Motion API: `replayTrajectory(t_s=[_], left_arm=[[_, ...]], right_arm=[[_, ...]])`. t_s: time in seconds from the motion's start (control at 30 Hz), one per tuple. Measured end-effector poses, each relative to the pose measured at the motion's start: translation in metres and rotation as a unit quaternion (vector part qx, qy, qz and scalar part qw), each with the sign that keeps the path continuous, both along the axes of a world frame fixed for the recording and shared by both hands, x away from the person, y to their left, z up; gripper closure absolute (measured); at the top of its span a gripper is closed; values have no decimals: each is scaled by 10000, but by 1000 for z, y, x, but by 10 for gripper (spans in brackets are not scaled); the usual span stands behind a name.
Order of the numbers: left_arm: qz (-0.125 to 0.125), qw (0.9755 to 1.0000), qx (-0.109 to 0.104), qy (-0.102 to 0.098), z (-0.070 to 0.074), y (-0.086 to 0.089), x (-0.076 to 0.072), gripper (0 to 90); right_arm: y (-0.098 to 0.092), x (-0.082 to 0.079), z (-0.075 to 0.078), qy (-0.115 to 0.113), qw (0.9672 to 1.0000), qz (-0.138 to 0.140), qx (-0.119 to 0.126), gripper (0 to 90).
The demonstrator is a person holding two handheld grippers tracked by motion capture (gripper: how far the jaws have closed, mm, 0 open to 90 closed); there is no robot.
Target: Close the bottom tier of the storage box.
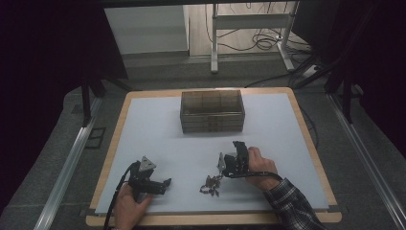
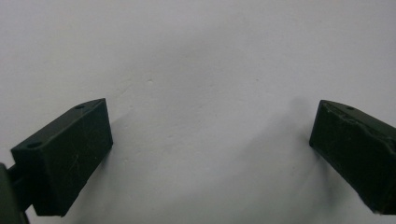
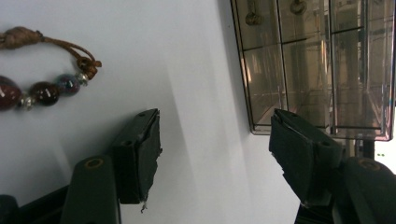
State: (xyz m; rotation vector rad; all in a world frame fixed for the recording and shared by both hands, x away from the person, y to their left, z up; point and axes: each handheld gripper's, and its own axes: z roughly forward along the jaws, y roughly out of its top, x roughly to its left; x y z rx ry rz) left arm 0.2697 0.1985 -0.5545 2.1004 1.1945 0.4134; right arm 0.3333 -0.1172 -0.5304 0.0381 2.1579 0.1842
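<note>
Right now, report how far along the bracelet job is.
Done: little that shows; the clear compartment box has small pieces in its far cells. In hand: nothing; the right gripper is open and empty beside the beaded bracelet, and the left gripper is open over bare table. Left: gripping the bracelet, probably boxing it.

bracelet [image 3: 42, 91]: dark red and bluish beads, silver spacers, brown cord. box [image 1: 212, 111]: clear smoky brown. mat [image 1: 158, 139]: pale grey-white, table edge [image 1: 112, 143] light wood. both grippers' jaws black. sleeve [image 1: 292, 208]: dark plaid.
</note>
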Motion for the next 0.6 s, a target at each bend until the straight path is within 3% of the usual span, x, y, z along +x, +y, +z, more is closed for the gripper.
replayTrajectory(t_s=[0.27, 0.4, 0.47, 0.6], left_arm=[[0, 10000, 0, -1, 0, 0, 0, 0], [0, 10000, 1, 1, 0, 0, 0, 0], [-1, 10000, 1, 0, 0, 0, 0, 0], [0, 10000, 2, 0, 0, 0, 0, 0]], right_arm=[[8, 4, -4, -72, 9998, 106, -137, 352], [14, 4, -5, -192, 9992, 64, -348, 366], [14, 5, -6, -156, 9993, 138, -296, 367], [19, 6, -6, -267, 9983, 111, -508, 369]])
